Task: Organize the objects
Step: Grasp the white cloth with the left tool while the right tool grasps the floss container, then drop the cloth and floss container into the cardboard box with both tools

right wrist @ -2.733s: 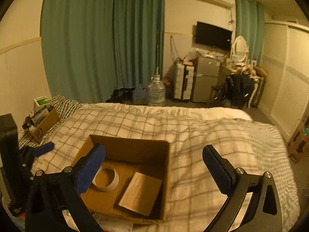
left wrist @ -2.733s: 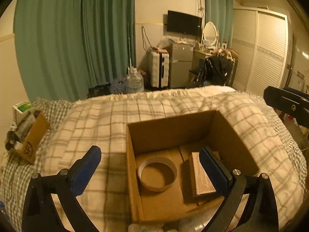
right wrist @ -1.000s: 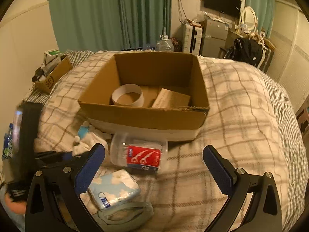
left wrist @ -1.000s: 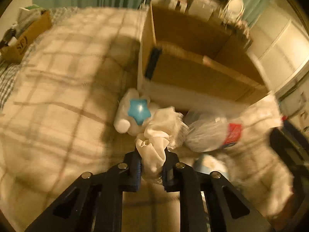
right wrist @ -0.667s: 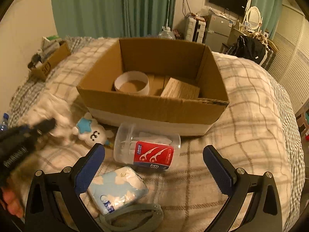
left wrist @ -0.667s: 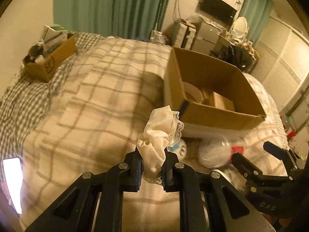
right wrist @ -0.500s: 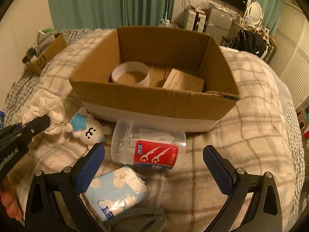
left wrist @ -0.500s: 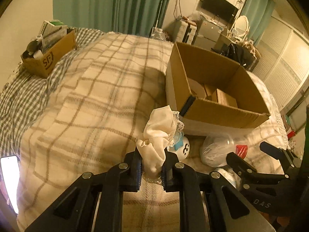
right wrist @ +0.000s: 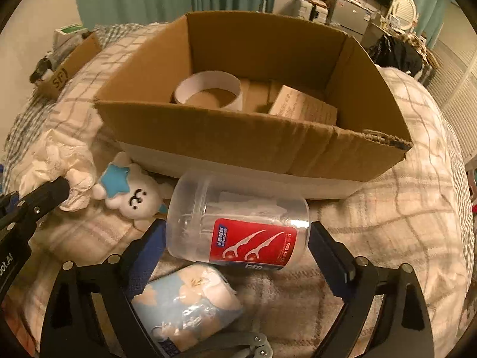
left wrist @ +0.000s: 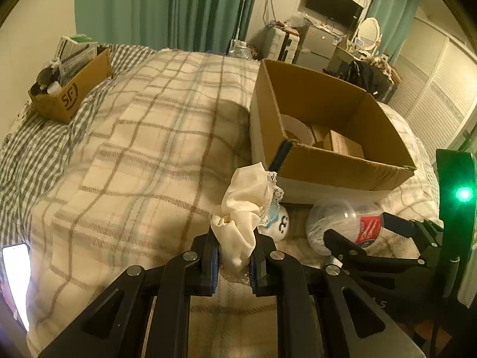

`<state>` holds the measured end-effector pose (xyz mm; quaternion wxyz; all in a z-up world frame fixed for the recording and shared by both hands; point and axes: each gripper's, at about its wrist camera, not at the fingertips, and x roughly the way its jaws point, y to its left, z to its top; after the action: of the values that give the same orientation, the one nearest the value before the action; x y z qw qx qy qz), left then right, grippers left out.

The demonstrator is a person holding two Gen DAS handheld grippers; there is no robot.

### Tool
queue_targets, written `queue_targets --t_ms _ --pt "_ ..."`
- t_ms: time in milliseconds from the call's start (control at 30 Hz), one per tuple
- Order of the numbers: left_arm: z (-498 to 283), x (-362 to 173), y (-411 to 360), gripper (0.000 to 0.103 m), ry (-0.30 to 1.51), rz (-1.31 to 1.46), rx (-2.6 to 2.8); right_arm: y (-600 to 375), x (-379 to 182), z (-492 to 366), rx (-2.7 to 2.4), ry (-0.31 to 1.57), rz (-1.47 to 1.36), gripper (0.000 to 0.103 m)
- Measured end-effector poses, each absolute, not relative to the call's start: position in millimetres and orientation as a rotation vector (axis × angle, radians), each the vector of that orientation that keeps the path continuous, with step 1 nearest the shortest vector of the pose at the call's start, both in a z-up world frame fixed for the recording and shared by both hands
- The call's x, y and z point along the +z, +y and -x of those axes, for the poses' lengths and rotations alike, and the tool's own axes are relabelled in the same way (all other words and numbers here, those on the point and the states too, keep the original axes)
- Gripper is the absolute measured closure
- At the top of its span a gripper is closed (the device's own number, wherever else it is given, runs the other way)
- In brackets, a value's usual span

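1. Progress: the cardboard box (right wrist: 253, 137) on the plaid bed already holds a tape roll (right wrist: 208, 89) and a small brown carton (right wrist: 304, 109). My read: two items in, the rest not yet boxed.
2. Left to right outside the box, right-wrist view: white lace cloth (right wrist: 56, 161), star plush toy (right wrist: 131, 191), clear floss-pick jar (right wrist: 238, 223) lying on its side just in front of the box, tissue pack (right wrist: 184, 304) below the jar, grey clip-like thing (right wrist: 238, 346) at the bottom edge, only partly seen.
3. Left gripper (left wrist: 234, 264): jaws narrow, clamped on the lace cloth (left wrist: 247, 205), held clear of the blanket, pointing steeply down, near the box's left front corner. Not over the box (left wrist: 328, 137) yet.
4. Right gripper (right wrist: 238, 256): jaws wide, have just been closing a bit, straddling the floss-pick jar end to end. Pads look just beside the jar's ends; no firm squeeze seen, so not gripped. Tilted steeply down over the jar.
5. Left to do, as I judge: cloth into box, jar grabbed and boxed, then plush and tissues.
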<state>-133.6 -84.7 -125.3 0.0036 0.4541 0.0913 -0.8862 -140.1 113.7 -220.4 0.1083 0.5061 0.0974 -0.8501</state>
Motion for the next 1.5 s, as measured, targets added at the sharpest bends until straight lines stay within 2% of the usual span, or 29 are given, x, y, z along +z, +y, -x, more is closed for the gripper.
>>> queue_targets --t_ms 367,700,1067,1300,1500 --pt "120.7 -103.9 -63.2 0.088 0.218 -1.423 -2.829 122.3 -173.2 111.6 -2.579 0.286 -1.293 0.011" --pt "132.2 -54.6 -54.1 0.088 0.163 -1.284 -2.93 140.3 -84.0 86.8 -2.664 0.271 -1.014 0.011" --pt "190.6 -3.2 -38.9 0.088 0.045 -1.094 -3.007 151.9 -13.0 138.7 -2.718 0.257 -0.822 0.011" --pt "241.7 -7.9 -30.8 0.088 0.072 -1.145 -3.003 145.9 -6.6 197.0 -2.73 0.218 -0.787 0.011" --pt "273.1 -40.6 -16.0 0.088 -0.015 -1.213 -2.967 134.1 -38.8 252.1 -2.722 0.237 -0.855 0.011"
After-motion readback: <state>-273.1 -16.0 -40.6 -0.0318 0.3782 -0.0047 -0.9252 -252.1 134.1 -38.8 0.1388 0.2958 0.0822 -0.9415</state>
